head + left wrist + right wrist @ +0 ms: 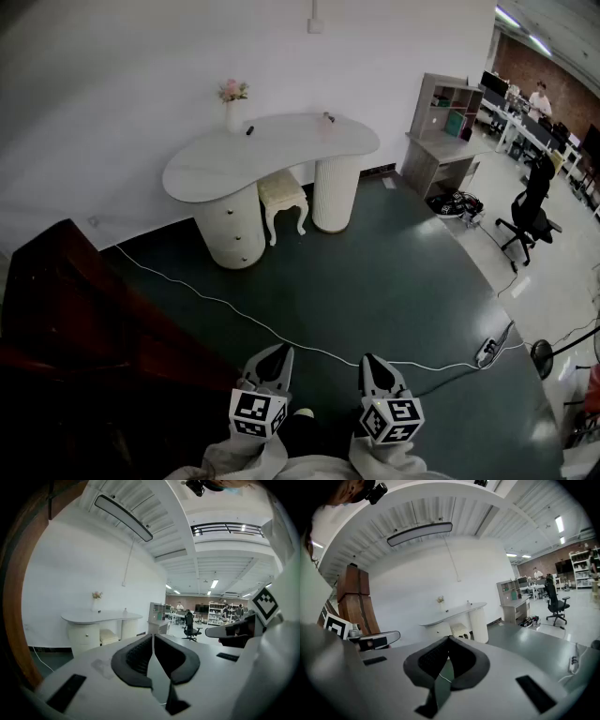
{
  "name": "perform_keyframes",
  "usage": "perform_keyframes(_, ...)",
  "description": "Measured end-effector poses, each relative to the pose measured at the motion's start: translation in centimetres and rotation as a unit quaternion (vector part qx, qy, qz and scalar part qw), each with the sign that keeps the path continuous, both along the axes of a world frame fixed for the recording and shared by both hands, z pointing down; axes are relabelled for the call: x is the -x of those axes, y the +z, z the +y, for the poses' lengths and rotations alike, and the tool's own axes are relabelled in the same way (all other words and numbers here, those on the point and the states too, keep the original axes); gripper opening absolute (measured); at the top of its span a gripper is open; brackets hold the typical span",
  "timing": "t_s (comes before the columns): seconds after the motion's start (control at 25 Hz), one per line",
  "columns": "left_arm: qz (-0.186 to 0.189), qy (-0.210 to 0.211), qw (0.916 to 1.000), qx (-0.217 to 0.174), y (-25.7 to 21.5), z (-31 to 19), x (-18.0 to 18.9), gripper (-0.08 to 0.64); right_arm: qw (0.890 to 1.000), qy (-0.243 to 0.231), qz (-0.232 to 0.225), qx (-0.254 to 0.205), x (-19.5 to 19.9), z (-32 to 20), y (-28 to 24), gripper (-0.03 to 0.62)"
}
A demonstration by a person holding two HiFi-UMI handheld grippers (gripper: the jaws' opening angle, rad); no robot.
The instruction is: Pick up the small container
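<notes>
Small container [328, 118] sits at right end of white tabletop [211, 173], well apart from flower vase [232, 111]. Left hand-held gripper [280, 351] and right hand-held gripper [369, 359] far off over floor [375, 281], jaws together, empty.

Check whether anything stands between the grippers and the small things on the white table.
Nothing upright: only open floor, crossed by a thin white cable lying flat. The stool sits tucked under the table, below the small things on top.

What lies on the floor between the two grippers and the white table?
Head view: only one white cable crosses the otherwise bare green floor.
</notes>
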State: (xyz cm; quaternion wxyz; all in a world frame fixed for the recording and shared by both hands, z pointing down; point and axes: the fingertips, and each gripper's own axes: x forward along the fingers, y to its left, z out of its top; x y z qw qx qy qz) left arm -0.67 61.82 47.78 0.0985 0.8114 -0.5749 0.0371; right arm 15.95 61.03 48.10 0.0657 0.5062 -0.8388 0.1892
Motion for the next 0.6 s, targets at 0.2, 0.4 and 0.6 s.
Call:
perform_keyframes(0.2, 0.011, -0.001, 0.9999, 0.002, -0.1, 0.4, 0.8, 0.028, 1.0, 0.002, 0.003, 0.0, 0.6, 0.4, -0.2, 0.051)
perform_keyframes(0.4, 0.012, 0.002, 0.9999, -0.003, -0.3, 0.5, 1.3, 0.028, 1.0, 0.015, 0.002, -0.006, 0.7, 0.1, -0.5, 0.051)
perform_keyframes(0.6, 0.01, 0.006, 0.9999, 0.003, 0.3, 1.4, 1.7, 0.028, 0.999, 0.034, 0.008, -0.009, 0.5, 0.4, -0.3, 0.051)
